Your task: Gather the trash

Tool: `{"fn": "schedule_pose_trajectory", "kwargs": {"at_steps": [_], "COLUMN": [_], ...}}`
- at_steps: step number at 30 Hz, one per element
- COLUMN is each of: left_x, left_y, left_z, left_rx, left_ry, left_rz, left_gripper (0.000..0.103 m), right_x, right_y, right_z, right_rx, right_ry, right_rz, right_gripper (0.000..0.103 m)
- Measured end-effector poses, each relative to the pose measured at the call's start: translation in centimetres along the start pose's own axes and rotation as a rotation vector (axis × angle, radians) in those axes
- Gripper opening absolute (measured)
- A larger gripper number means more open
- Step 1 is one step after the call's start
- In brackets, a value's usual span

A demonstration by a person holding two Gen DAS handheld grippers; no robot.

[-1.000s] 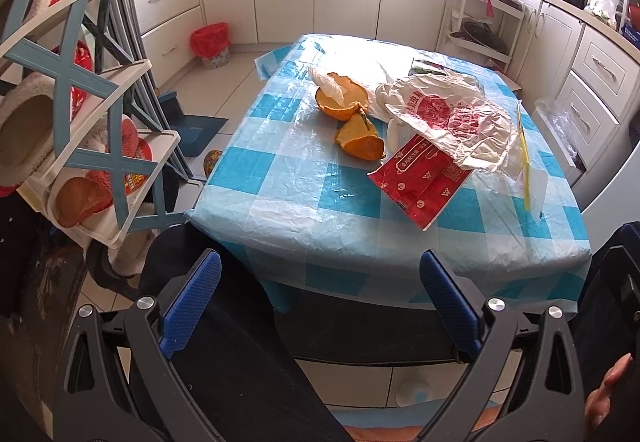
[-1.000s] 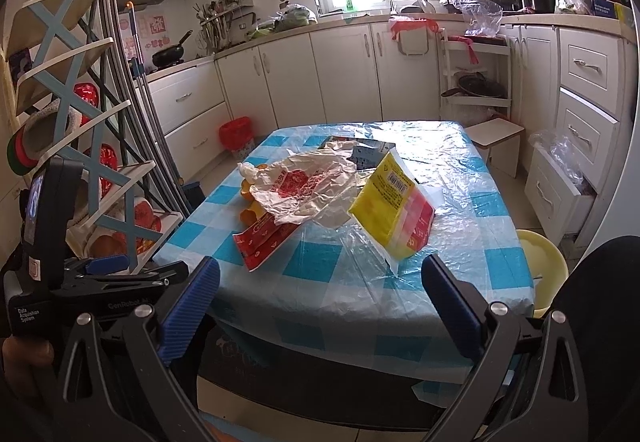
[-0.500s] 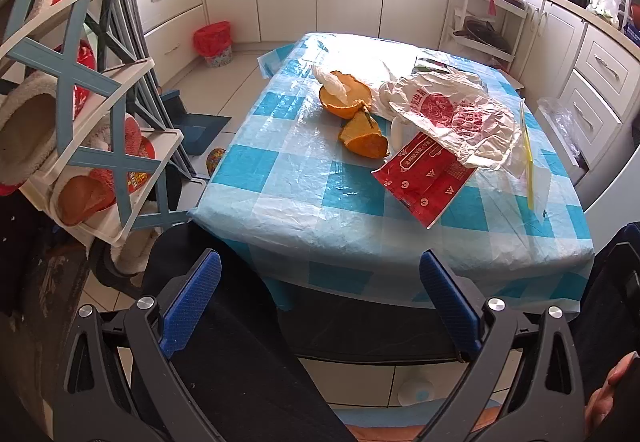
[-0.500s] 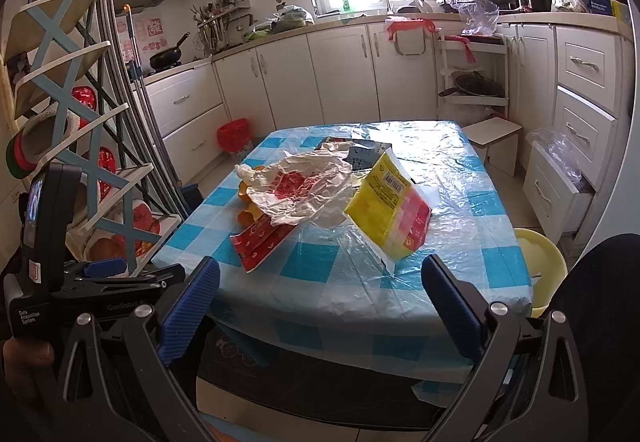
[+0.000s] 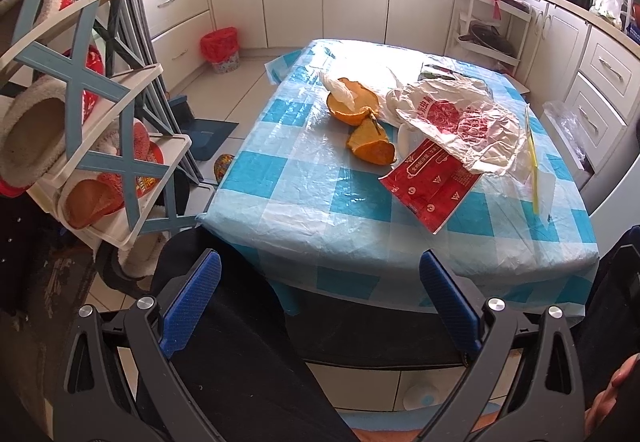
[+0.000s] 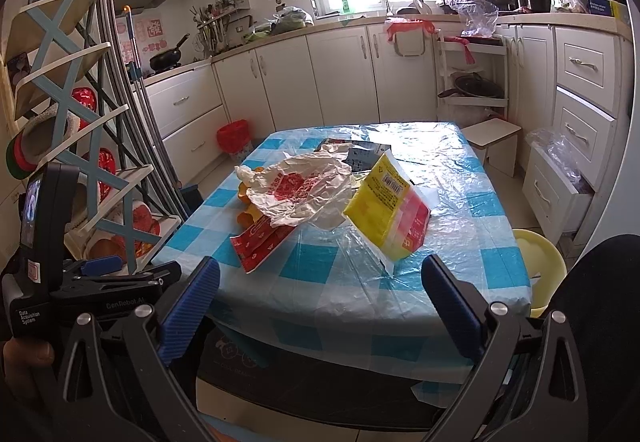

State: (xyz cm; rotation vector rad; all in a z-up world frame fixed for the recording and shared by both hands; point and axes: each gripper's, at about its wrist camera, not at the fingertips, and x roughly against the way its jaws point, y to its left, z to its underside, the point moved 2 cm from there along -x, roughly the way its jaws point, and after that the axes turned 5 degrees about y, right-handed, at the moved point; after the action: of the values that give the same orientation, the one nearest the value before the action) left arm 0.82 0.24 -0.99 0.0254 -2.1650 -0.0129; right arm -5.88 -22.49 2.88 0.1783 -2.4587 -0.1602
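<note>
Two grippers were held short of the table (image 5: 280, 226), the left gripper (image 5: 320, 302) and the right gripper (image 6: 320, 302) each spread wide with nothing between the blue pads. The trash was seen lying on the checked cloth, well apart from both: a red packet (image 5: 430, 184) nearest the front edge, a crumpled bag (image 5: 452, 122) draped over its far end, two orange peels (image 5: 362, 124) just beside it, and a yellow packet (image 6: 386, 210) standing tilted towards the right side. No piece had been picked up, so the step in hand was judged to be the approach. It would probably be done best if the red packet were taken first by its free near corner, with the jaws lowered flat and narrowed only once the edge was between them, so that the thin plastic cloth was not pinched and dragged. The bag would likely be better gripped at a raised fold. A red bin (image 5: 220, 50) was visible on the floor beyond, though whether it was meant for this trash could not be told. What lay under the bag was hidden, the dark items behind it were hard to make out, and the yellow packet showed only edge-on in the left view.
</note>
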Motion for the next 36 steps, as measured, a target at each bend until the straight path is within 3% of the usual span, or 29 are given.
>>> {"fn": "schedule_pose_trajectory", "kwargs": {"at_steps": [24, 36], "left_x": [-0.15, 0.52], "left_y": [0.42, 0.26], "left_z": [0.08, -0.05], "left_rx": [0.01, -0.002], "left_ry": [-0.018, -0.054], "left_rz": [-0.02, 0.012], "left_gripper": [0.096, 0.096], "right_x": [-0.36, -0.38], "right_y": [0.05, -0.07], "right_z": [0.14, 0.09], "right_rx": [0.003, 0.001], "right_ry": [0.011, 0.004], "right_rz": [0.01, 0.016], "right_gripper": [0.097, 0.097]}}
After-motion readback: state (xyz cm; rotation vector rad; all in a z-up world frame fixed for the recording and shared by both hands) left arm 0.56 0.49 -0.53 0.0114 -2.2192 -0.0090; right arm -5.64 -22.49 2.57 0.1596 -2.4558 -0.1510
